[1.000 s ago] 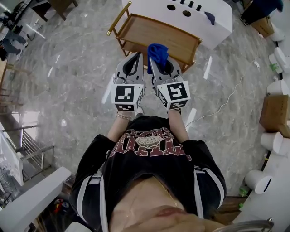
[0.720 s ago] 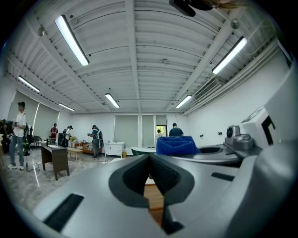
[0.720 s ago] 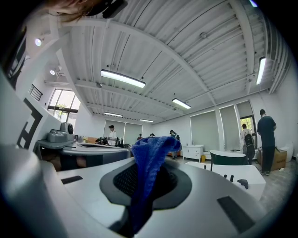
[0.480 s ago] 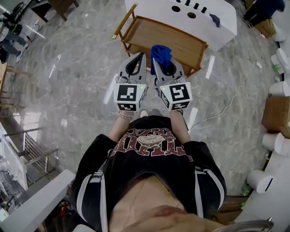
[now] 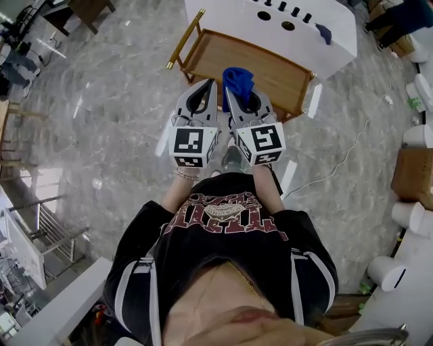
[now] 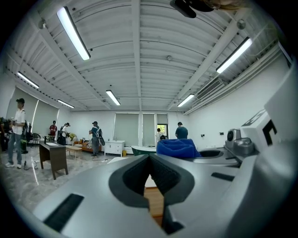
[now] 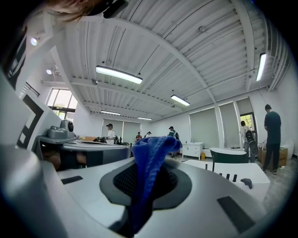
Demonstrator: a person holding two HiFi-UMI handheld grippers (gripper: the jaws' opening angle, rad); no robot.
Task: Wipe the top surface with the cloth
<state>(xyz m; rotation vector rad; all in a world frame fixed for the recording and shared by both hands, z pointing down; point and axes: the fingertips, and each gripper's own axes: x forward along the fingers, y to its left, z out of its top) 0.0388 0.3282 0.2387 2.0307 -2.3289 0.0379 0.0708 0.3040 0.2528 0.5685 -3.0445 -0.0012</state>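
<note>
A blue cloth (image 5: 238, 78) hangs bunched from my right gripper (image 5: 229, 90), which is shut on it; in the right gripper view the cloth (image 7: 150, 167) stands up between the pinched jaws of the right gripper (image 7: 147, 162). My left gripper (image 5: 210, 84) is held close beside it, shut with nothing in it. Both are held up in front of the person, over the near edge of a wooden cart top (image 5: 270, 62) with a gold rail. In the left gripper view, the left gripper (image 6: 150, 159) has its jaws together, with the cloth (image 6: 177, 148) just to the right.
Behind the cart stands a white cabinet (image 5: 230, 15) with holes in its top and a dark cloth (image 5: 324, 33) on it. A white cable (image 5: 338, 157) trails over the marble floor at right. A cardboard box (image 5: 410, 169) and white cylinders line the right edge.
Both grippers stay side by side with the cloth held in the right one. The cart has shifted slightly in the view; the hold has not changed.
</note>
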